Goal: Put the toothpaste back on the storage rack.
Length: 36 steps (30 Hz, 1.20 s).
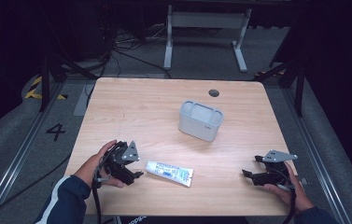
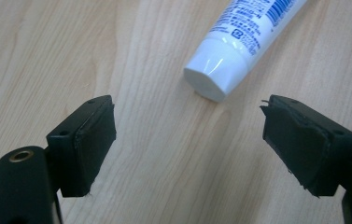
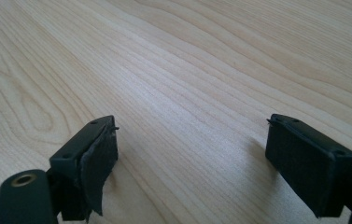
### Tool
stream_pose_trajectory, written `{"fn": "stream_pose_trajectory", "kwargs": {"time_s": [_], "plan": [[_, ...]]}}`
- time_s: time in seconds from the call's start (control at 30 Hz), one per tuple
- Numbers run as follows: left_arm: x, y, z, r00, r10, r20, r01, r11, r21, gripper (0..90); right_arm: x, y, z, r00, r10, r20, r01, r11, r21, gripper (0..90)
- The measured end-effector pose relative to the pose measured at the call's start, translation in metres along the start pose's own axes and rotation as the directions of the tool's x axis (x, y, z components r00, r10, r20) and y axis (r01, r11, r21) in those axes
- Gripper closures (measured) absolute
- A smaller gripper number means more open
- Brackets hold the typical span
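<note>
Toothpaste lies flat near my edge of the table, cap end toward my left gripper, crimped end toward the middle of the near edge. In the left gripper view the white cap sits just ahead of my jaws and a little right of centre, not yet between them; those jaws stand wide apart and hold nothing. The main risk, as I judge it, is the cap itself: it is tapered and smooth, so if I close on it alone the pads may squeeze it forward and the tube will skate away across the wood. Since the cap is off centre, one pad could also touch first and spin the tube instead of gripping it. I would want to go farther in, onto the body, yet pinching too hard there could dent it or push paste toward the cap. Coming in too low could catch my jaw tips on the tabletop. The left pad of my right gripper looks frayed and peeling, which may make its hold unreliable if I hand the tube over. That gripper rests well apart at the right, jaws wide and empty over bare wood. The grey box stands beyond the tube toward the middle, clear of both tools, so I see little chance of knocking it for now.
</note>
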<state>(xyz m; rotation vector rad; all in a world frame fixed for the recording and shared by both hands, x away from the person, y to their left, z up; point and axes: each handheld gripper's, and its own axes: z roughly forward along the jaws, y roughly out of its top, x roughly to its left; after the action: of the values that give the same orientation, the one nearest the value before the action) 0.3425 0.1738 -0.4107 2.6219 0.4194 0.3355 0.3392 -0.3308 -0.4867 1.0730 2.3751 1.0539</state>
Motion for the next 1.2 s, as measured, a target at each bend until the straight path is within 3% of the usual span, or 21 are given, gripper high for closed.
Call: {"fn": "stream_pose_trajectory", "kwargs": {"time_s": [0.17, 0.53, 0.7, 0.83, 0.93, 1.0, 1.07, 1.1, 1.2], "plan": [[-0.003, 0.016, 0.008, 0.9983, 0.053, 0.026, -0.054, 0.9977, 0.04, 18.1, 0.0, 0.0, 0.0, 1.0, -0.001, 0.0, 0.001, 1.0, 0.0, 17.1], [-0.009, 0.038, 0.026, 0.9921, 0.113, 0.056, -0.118, 0.9886, 0.095, 19.2, 0.0, 0.0, 0.0, 1.0, 0.0, 0.0, 0.0, 1.0, 0.0, 17.1], [-0.012, 0.05, 0.036, 0.984, 0.161, 0.076, -0.17, 0.9755, 0.139, 19.8, 0.0, 0.0, 0.0, 1.0, 0.0, 0.0, 0.0, 1.0, 0.0, 17.1], [-0.014, 0.058, 0.043, 0.9804, 0.172, 0.096, -0.187, 0.9661, 0.178, 19.4, 0.0, 0.0, 0.0, 1.0, 0.0, 0.0, 0.0, 1.0, 0.0, 17.1], [-0.017, 0.064, 0.048, 0.9733, 0.197, 0.118, -0.218, 0.9545, 0.204, 20.5, 0.0, 0.0, 0.0, 1.0, 0.0, 0.0, 0.0, 1.0, 0.0, 17.1], [-0.019, 0.068, 0.051, 0.9714, 0.197, 0.133, -0.222, 0.9513, 0.214, 20.8, 0.0, 0.0, 0.0, 1.0, 0.0, 0.0, 0.0, 1.0, 0.0, 17.1], [-0.02, 0.073, 0.055, 0.9665, 0.214, 0.142, -0.242, 0.943, 0.228, 21.6, 0.0, 0.0, 0.0, 1.0, 0.0, 0.0, 0.0, 1.0, 0.0, 17.1], [-0.02, 0.076, 0.057, 0.9608, 0.23, 0.155, -0.262, 0.9367, 0.233, 21.6, 0.0, 0.0, 0.0, 1.0, -0.001, 0.0, 0.001, 1.0, 0.0, 17.1], [-0.022, 0.082, 0.062, 0.9608, 0.225, 0.161, -0.259, 0.9384, 0.229, 21.8, 0.0, 0.0, 0.0, 1.0, 0.0, 0.0, 0.0, 1.0, 0.0, 17.1]]}}
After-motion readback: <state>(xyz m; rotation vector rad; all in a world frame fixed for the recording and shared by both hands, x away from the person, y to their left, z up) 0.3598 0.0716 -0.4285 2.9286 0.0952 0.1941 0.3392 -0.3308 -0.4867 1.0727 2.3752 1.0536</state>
